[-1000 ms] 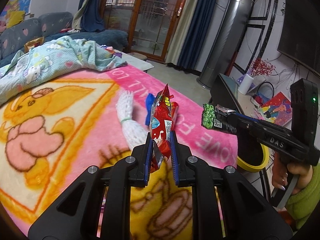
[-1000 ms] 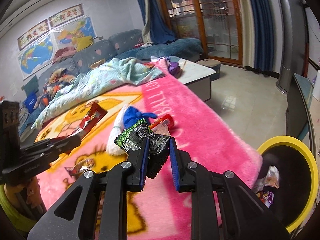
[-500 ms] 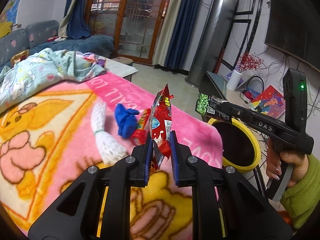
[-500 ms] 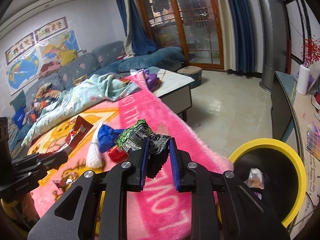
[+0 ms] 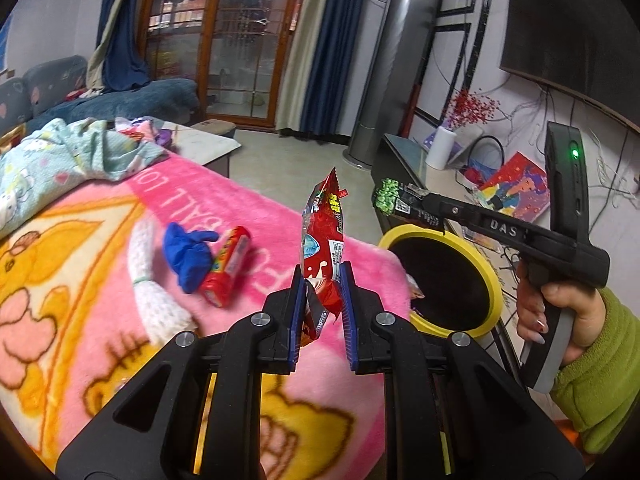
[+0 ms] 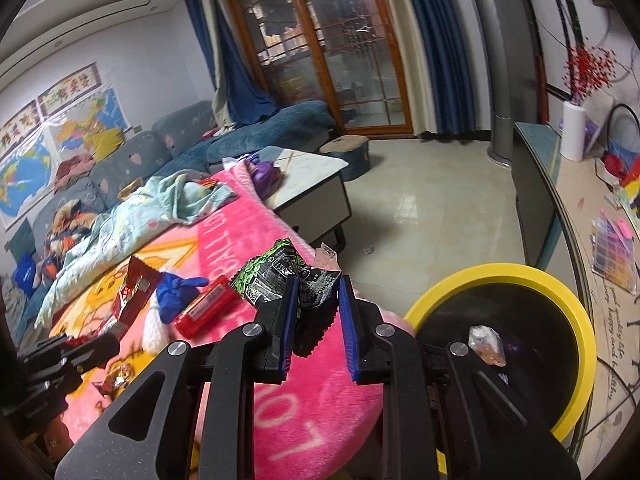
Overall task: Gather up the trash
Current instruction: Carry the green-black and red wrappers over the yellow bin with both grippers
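Two wrappers are in hand, one per gripper, neither yet dropped. The left gripper (image 5: pixel 322 292) is clamped on a red snack wrapper (image 5: pixel 325 236) that stands upright out of its jaws over the pink blanket (image 5: pixel 248 208). The right gripper (image 6: pixel 316 300) is closed on a crumpled green-and-black wrapper (image 6: pixel 280 272), held just short of the yellow-rimmed bin (image 6: pixel 568 304), which stands on the floor hard against the blanket's edge. Judged progress: roughly midway. The bin already holds at least one clear crinkled wrapper (image 6: pixel 486 344) and something purplish beside it, too dark to name. Left on the blanket, counted: one red tube-shaped packet (image 6: pixel 206 310), one blue glove (image 6: pixel 174 294) touching it, one white net sleeve (image 5: pixel 150 284) just beside the glove, and one small sweet wrapper (image 6: pixel 118 374) nearer the left tool. That makes four loose pieces lying, two carried, one or two binned. A light patterned cloth (image 5: pixel 72 152) is heaped at the far end; I judge it bedding, not trash. Whether more scraps hide under it cannot be told. One bin only. Remaining work, by my reading: release both held wrappers over the bin mouth, then return for the four.
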Demonstrator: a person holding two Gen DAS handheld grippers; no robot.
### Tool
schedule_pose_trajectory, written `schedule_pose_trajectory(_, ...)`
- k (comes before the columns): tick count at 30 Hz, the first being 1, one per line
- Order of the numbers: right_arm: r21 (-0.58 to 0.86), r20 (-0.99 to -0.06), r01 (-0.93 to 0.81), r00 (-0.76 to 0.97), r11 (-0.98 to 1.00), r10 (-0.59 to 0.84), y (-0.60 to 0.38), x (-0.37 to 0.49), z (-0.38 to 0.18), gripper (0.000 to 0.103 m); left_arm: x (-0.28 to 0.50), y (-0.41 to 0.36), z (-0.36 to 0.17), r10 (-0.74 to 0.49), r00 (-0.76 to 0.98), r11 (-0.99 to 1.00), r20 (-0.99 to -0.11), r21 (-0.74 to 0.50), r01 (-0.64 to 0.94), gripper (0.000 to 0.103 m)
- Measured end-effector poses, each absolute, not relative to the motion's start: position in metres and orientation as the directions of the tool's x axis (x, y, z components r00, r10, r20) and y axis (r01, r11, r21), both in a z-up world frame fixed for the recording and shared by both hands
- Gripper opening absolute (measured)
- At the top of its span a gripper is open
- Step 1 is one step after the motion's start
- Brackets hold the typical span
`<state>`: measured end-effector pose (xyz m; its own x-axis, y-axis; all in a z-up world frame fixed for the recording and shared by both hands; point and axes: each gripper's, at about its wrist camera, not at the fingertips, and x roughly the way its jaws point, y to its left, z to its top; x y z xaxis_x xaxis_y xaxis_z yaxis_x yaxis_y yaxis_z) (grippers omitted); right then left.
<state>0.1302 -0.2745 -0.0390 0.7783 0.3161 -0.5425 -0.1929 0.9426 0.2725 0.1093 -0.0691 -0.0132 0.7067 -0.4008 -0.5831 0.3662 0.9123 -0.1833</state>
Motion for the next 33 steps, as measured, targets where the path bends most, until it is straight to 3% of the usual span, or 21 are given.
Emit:
schedule_pose_trajectory(19,0.361,-0.571,0.071,0.805,0.930,0.160,-0.367,0.136,-0.062,0.020,0.121,-0.151,-0.023,-0.500,0.624,0.834,-0.600,-0.141,0.533,0.012)
schedule_pose_trajectory(33,0.310,-0.606,0.219,0.796,0.925,0.014,-0.412,0.134,-0.083,0.021,0.132,-0.202,-0.044,-0.540,0.566,0.777,-0.623,-0.110,0.620,0.012)
